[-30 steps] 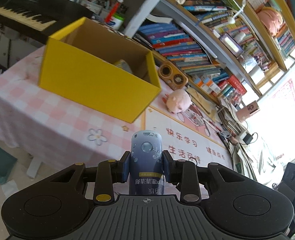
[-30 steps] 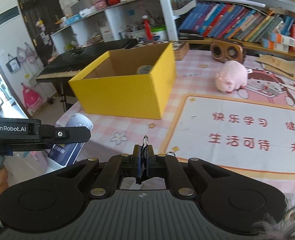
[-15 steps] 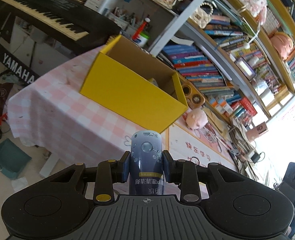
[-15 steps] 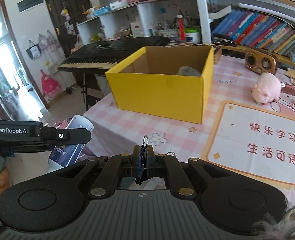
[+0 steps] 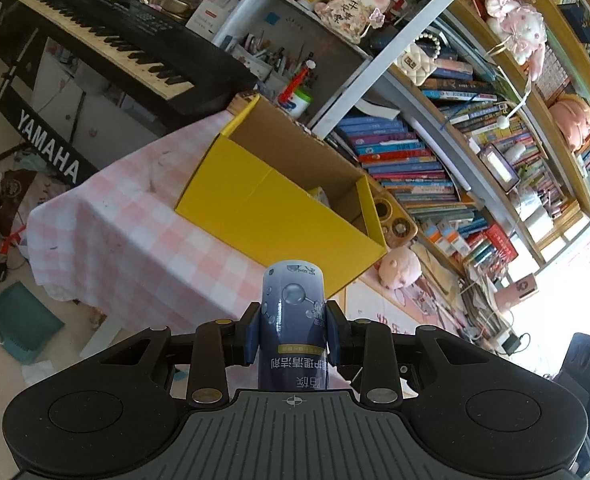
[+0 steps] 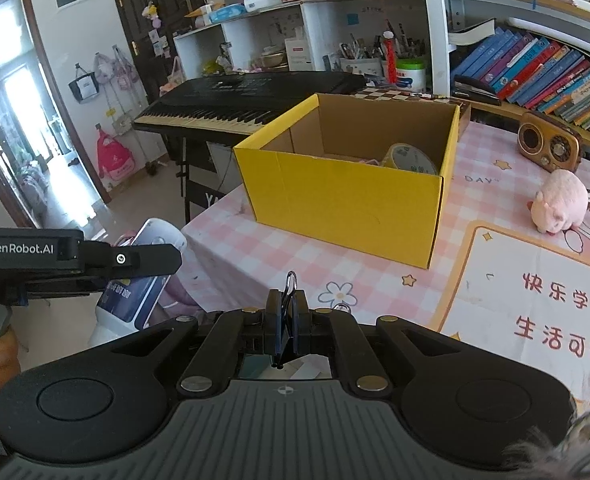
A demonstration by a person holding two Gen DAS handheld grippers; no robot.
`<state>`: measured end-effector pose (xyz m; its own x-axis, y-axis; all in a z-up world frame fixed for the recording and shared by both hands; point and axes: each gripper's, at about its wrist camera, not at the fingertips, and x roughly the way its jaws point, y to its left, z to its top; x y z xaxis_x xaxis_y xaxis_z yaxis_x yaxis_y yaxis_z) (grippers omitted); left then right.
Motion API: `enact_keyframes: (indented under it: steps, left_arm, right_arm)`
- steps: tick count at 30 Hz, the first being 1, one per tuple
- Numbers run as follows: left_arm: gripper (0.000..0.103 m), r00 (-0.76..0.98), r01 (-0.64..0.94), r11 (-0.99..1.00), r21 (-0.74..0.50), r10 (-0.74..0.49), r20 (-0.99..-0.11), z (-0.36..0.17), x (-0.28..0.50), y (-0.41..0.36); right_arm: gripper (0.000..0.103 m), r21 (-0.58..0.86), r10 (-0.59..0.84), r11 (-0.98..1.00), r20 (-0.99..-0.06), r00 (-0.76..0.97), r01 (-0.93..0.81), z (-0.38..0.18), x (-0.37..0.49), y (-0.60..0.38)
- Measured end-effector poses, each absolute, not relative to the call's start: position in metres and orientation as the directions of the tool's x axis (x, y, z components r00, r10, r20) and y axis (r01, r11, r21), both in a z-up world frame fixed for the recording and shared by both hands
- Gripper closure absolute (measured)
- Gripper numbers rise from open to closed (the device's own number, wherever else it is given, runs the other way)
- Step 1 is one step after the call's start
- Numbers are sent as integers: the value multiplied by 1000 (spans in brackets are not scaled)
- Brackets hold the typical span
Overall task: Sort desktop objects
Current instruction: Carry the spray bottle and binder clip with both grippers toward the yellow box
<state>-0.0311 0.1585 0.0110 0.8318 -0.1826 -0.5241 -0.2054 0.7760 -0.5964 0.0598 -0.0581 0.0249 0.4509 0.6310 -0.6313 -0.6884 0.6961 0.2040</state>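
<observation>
1 tape roll (image 6: 411, 159) inside yellow box (image 6: 347, 204)

One yellow box (image 6: 347, 196) on the bench (image 6: 255, 256); one tape roll (image 6: 411, 159) inside; one pink plush pig (image 6: 559, 201); one wooden radio (image 6: 549, 147); one blue bottle (image 5: 293, 320); one binder clip (image 6: 286, 320); one keyboard (image 6: 247, 106).

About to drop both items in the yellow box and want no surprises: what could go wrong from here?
The left gripper holds the blue bottle off the table's edge; a slip likely means the floor. The binder clip in the right gripper is small and could twist free. The yellow box already holds a tape roll.
</observation>
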Motion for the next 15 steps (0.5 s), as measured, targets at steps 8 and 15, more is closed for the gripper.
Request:
enact_keyframes:
  steps: [8,15]
  left_arm:
    - [72,842,-202,790,-579,-162,-515,19,-9,158]
    - [72,864,-189,806,-561,-134,-485,37,30,160]
  right_arm:
    - [98,215,654,678,-613,443,-703,29,84,-56]
    - [98,239,702,658,-539,466,-715,54,127,-56]
